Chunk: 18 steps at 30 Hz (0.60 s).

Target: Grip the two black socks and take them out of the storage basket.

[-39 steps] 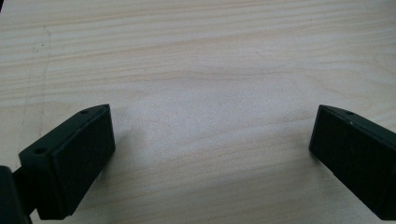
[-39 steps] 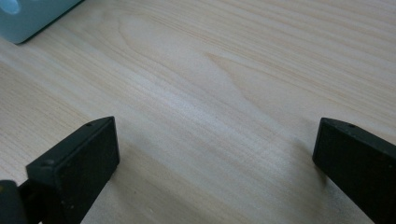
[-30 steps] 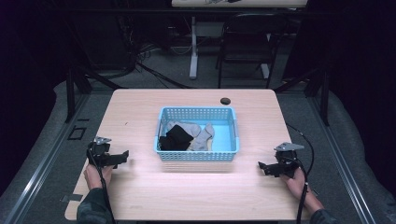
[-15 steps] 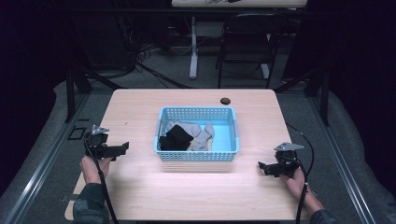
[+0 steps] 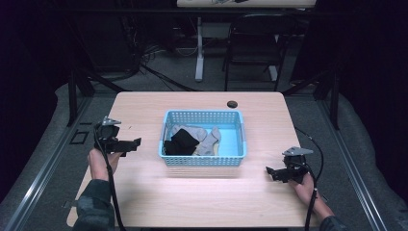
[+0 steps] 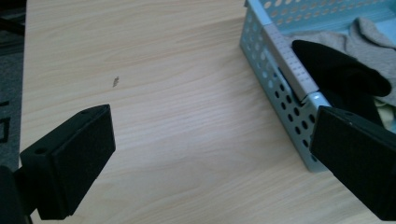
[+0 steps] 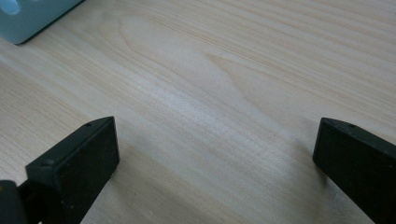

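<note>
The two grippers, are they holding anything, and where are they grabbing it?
Nothing is held. The left gripper and the right gripper both stand open over bare table; the socks lie in the basket.

Looks like a lab or recording studio rather than a home. Bare light wooden table (image 5: 202,192) standing on grey floor matting, ringed by dark curtains. Behind the table, loose cables (image 5: 154,72) across the floor, a white desk leg (image 5: 198,50) and a black folding chair (image 5: 252,43). Left of the table, a metal floor rail (image 5: 43,168).
</note>
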{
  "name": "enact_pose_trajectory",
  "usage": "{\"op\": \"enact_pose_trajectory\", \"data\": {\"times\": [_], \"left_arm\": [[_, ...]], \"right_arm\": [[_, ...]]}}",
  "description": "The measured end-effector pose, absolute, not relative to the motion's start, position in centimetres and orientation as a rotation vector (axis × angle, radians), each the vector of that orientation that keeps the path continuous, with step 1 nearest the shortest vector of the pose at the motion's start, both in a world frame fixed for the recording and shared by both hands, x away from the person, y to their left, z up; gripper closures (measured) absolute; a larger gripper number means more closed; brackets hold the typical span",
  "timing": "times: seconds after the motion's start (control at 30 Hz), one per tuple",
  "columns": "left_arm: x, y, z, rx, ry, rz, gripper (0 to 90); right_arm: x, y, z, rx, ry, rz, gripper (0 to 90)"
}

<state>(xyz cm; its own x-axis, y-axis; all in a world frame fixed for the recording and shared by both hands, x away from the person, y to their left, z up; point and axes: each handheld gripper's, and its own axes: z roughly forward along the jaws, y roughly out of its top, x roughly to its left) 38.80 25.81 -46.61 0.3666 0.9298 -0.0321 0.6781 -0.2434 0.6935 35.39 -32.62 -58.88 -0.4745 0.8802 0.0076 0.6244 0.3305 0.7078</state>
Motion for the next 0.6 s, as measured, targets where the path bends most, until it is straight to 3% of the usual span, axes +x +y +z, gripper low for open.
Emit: {"op": "enact_pose_trajectory", "data": {"times": [0.6], "left_arm": [[42.0, 17.5, -43.5, 2.152, 1.226, 0.48, 0.2]], "right_arm": [[35.4, -32.6, -58.9, 1.33, 2.225, 0.928, 0.0]]}}
